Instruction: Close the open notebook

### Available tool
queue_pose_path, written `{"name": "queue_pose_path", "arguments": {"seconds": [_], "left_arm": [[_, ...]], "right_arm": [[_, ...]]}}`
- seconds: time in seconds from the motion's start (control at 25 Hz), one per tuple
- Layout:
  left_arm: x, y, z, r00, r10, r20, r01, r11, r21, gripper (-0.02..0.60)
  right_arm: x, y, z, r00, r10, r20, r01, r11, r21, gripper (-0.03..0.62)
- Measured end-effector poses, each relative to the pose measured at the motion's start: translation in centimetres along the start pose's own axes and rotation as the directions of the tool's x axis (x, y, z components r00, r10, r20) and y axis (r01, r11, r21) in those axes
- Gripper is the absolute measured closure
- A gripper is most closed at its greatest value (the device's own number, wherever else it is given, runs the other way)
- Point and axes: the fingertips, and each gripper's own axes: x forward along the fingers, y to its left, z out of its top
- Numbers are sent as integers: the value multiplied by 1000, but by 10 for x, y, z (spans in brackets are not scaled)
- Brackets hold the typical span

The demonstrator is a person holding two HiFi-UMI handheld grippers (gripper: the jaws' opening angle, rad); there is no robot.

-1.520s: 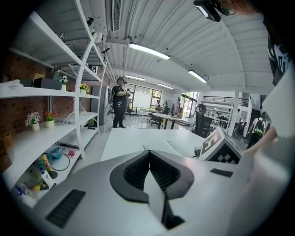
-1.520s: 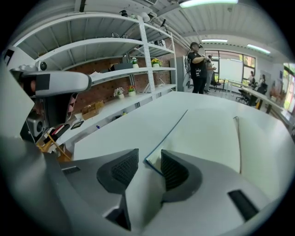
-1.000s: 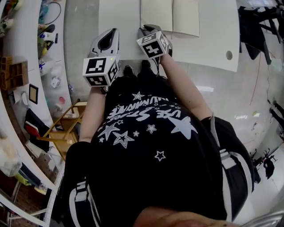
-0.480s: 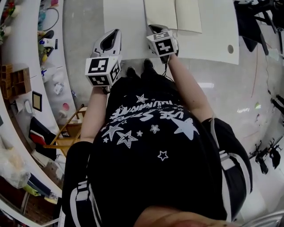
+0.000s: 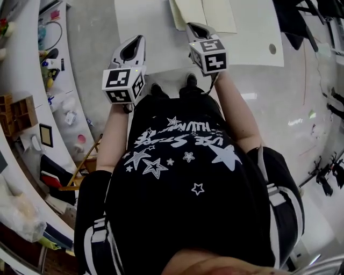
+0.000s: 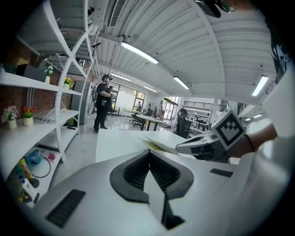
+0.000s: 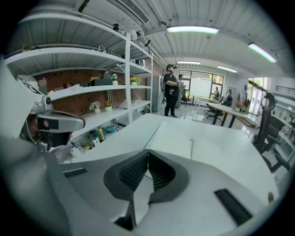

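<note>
- Head view: the white table [image 5: 150, 32] is at 12 o'clock. The notebook [image 5: 217, 13] lies open on it, right at the top edge of the picture.
- The right gripper [image 5: 192, 26] is at the notebook's left page. The left gripper [image 5: 138, 40] is at 11 o'clock, over the table and apart from the notebook.
- Shelves [image 5: 32, 80] full of small things curve down the 9 o'clock side.
- The black shirt [image 5: 183, 177] has white stars and words. The words are upside down and I cannot read them.
- Left gripper view: its fingers are pressed together with nothing between them. At 3 o'clock the right gripper pinches the notebook's left page, which is raised off the table. A person in black [image 6: 103, 99] stands at 10 o'clock.
- Right gripper view: its fingers are tight on the page's edge. A black chair [image 7: 269, 126] is at 3 o'clock, and flower pots [image 7: 99, 106] are at 10 o'clock.
</note>
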Motion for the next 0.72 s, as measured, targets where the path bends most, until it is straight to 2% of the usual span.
{"name": "queue_pose_path", "arguments": {"seconds": [0.2, 0.4, 0.56, 0.72], "left_arm": [[18, -19, 4, 1000, -21, 2, 21, 999, 28, 569], [43, -38, 6, 1000, 1, 1, -1, 999, 34, 569], [65, -55, 0, 999, 35, -13, -35, 998, 48, 569], [83, -69, -9, 996, 81, -34, -80, 996, 25, 569]], "right_arm": [[-30, -34, 12, 996, -43, 78, 40, 999, 35, 583], [-56, -80, 13, 989, -84, 121, 78, 995, 56, 583], [-71, -130, -4, 985, -122, 125, 109, 989, 101, 583], [-76, -170, -34, 989, -118, 92, 103, 983, 155, 583]]}}
